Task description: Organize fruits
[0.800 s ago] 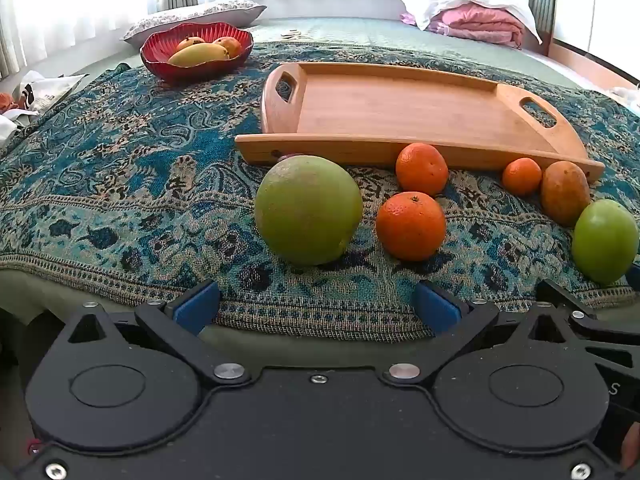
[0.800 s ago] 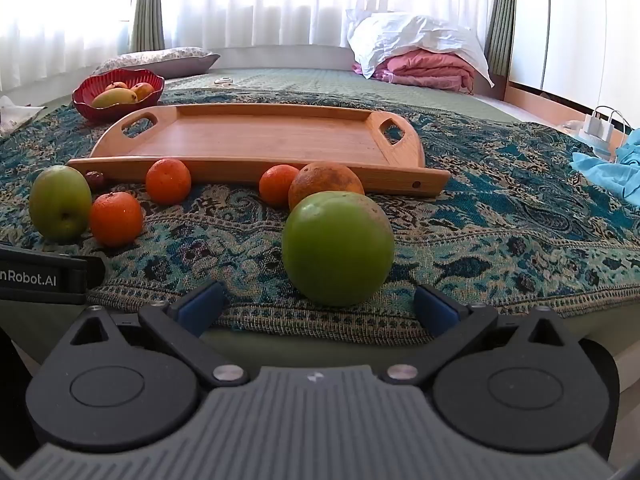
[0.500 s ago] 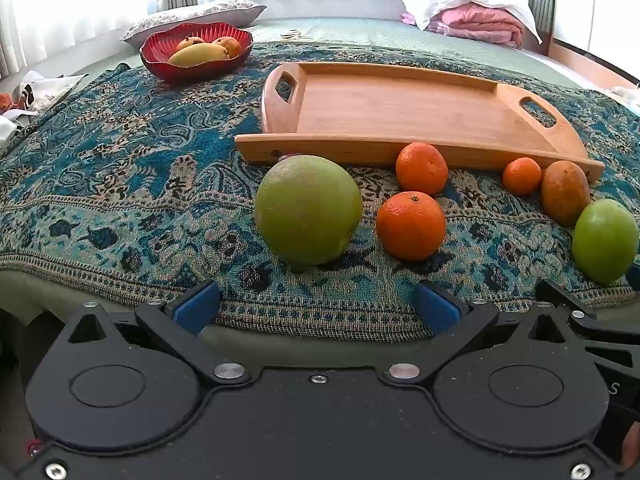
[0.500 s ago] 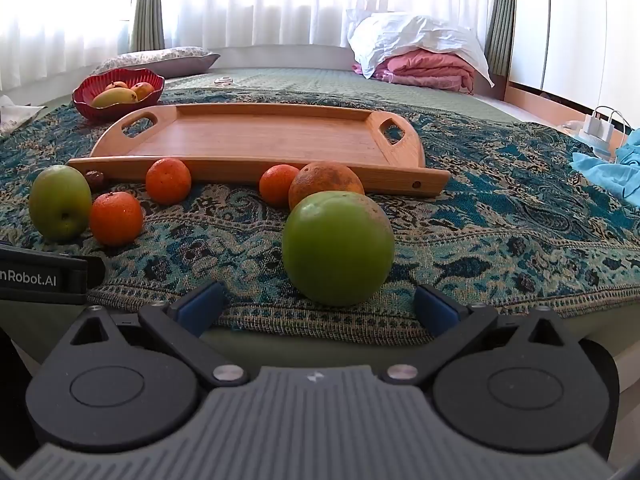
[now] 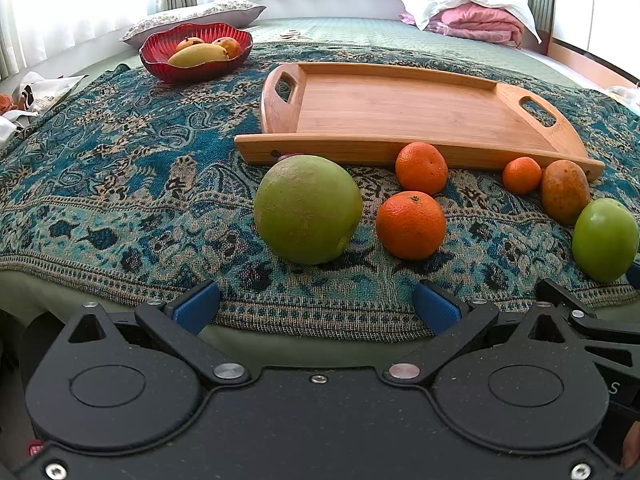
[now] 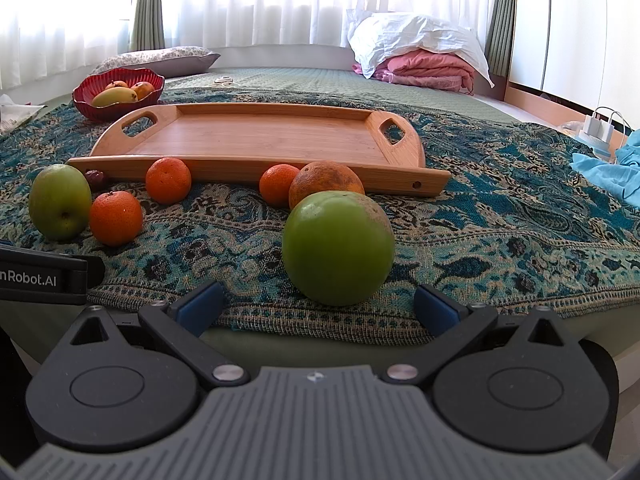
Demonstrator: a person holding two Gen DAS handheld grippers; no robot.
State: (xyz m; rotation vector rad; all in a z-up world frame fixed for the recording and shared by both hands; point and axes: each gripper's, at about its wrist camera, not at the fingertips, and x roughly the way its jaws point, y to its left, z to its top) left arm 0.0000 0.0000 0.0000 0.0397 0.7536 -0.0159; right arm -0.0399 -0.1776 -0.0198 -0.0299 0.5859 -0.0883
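On the patterned blue cloth lies a wooden tray (image 5: pixel 400 108) (image 6: pixel 256 140) with nothing in it. In front of it sit a dull green fruit (image 5: pixel 307 209) (image 6: pixel 60 201), three oranges (image 5: pixel 411 225) (image 5: pixel 421 167) (image 5: pixel 521 175), a brownish orange fruit (image 5: pixel 565 191) (image 6: pixel 326 184) and a bright green apple (image 5: pixel 605 239) (image 6: pixel 338 247). My left gripper (image 5: pixel 316 310) stands open short of the dull green fruit. My right gripper (image 6: pixel 318 306) stands open just before the bright green apple. Neither holds anything.
A red bowl (image 5: pixel 196 54) (image 6: pixel 118 92) with a mango and other fruit stands at the back left. Pillows and a pink blanket (image 6: pixel 424 68) lie at the far end of the bed. A light blue cloth (image 6: pixel 612 172) lies to the right. The cloth's fringed front edge runs under both grippers.
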